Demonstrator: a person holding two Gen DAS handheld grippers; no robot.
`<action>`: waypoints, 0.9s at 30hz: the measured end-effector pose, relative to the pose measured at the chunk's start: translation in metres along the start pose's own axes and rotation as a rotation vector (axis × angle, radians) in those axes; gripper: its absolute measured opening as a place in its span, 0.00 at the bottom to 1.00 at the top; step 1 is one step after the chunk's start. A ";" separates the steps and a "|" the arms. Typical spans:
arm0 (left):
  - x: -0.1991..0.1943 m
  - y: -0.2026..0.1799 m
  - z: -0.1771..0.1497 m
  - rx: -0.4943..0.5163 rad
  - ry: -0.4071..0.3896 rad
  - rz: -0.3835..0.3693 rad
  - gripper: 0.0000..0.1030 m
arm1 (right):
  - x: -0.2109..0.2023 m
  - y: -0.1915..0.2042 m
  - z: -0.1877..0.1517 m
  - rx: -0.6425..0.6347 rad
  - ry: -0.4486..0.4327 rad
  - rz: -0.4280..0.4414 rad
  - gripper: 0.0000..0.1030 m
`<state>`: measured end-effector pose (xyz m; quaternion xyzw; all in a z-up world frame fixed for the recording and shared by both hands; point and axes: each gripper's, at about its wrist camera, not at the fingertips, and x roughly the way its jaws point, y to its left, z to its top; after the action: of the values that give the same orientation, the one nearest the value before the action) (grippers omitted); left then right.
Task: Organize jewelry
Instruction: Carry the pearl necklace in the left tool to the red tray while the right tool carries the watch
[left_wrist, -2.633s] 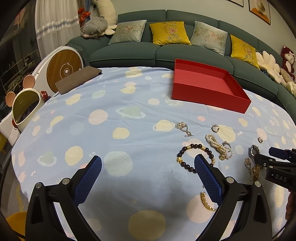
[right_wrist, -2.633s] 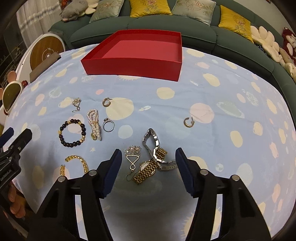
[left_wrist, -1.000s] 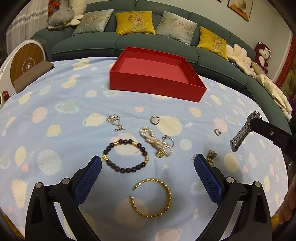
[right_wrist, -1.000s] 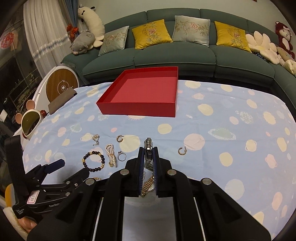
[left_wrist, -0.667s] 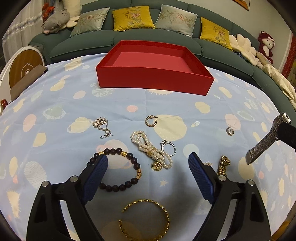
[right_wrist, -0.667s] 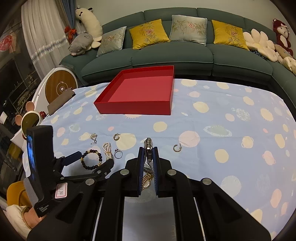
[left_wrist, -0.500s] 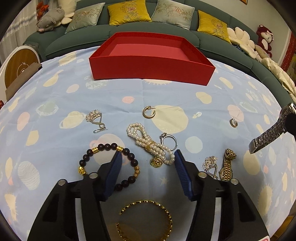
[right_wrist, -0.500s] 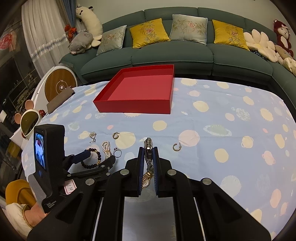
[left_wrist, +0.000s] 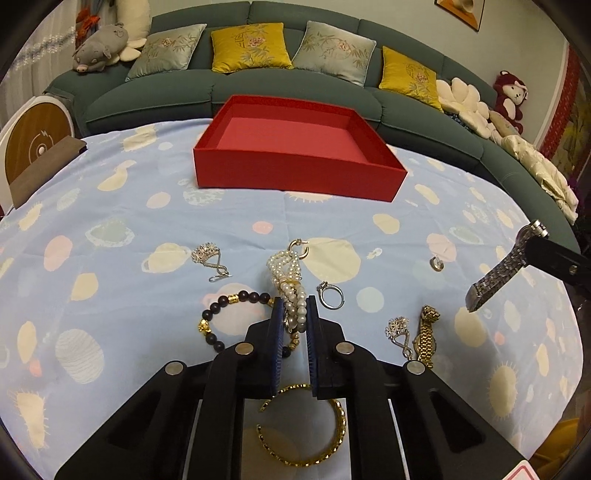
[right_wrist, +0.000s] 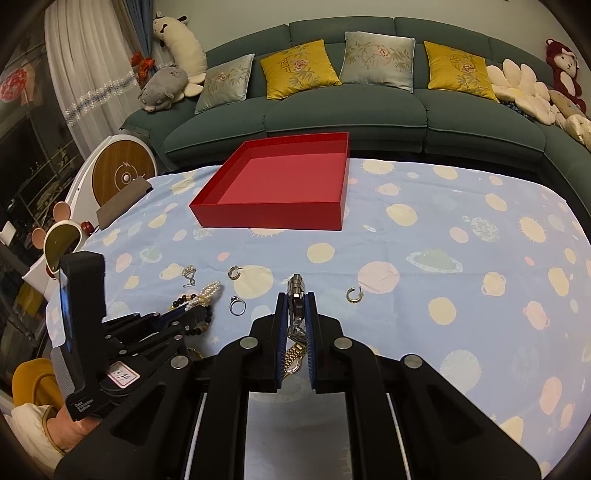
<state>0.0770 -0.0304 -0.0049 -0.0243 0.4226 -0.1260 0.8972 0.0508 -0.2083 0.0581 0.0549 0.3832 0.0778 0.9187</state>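
A person's two handheld grippers work over a table spread with a pale blue planet-print cloth (left_wrist: 110, 206), sorting jewelry toward an empty red box (left_wrist: 295, 173) at upper centre. At lower centre of the left wrist view, the left gripper (left_wrist: 294, 314) is closing narrowly around a white pearl strand (left_wrist: 286, 271), its blue ribbed pads flanking the round, glossy beads near a gold clasp; the strand's far end trails up the frame onto the cloth. At the right edge of that view, a silver link watch (left_wrist: 495, 275) hangs stiffly from the right gripper (right_wrist: 295, 312), which in its own view is clamped tight on the brushed-metal band, apparently poised for the carry to the box.

Left lying loose, presumably awaiting their turn: a dark bead bracelet (left_wrist: 221, 314) with gold spacers, a twisted gold bangle (left_wrist: 332, 435) at bottom centre, a stone-set ring (left_wrist: 330, 295), two small gold hoop earrings (left_wrist: 303, 247) (left_wrist: 436, 264), a sparkling pendant (left_wrist: 208, 256) and a gold watch (left_wrist: 424, 336). The box's stiff, matte walls look deep enough to keep small pieces from rolling out.
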 end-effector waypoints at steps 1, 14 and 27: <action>-0.007 0.002 0.002 -0.001 -0.015 -0.011 0.08 | -0.001 0.000 0.001 0.001 -0.004 0.002 0.08; -0.067 0.016 0.106 0.069 -0.159 -0.008 0.08 | -0.006 0.015 0.062 -0.008 -0.102 0.057 0.08; 0.049 0.039 0.234 0.056 -0.124 0.033 0.08 | 0.116 0.004 0.201 0.003 -0.110 -0.011 0.08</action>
<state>0.2939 -0.0198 0.1020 0.0000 0.3628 -0.1213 0.9239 0.2743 -0.1907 0.1189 0.0580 0.3325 0.0690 0.9388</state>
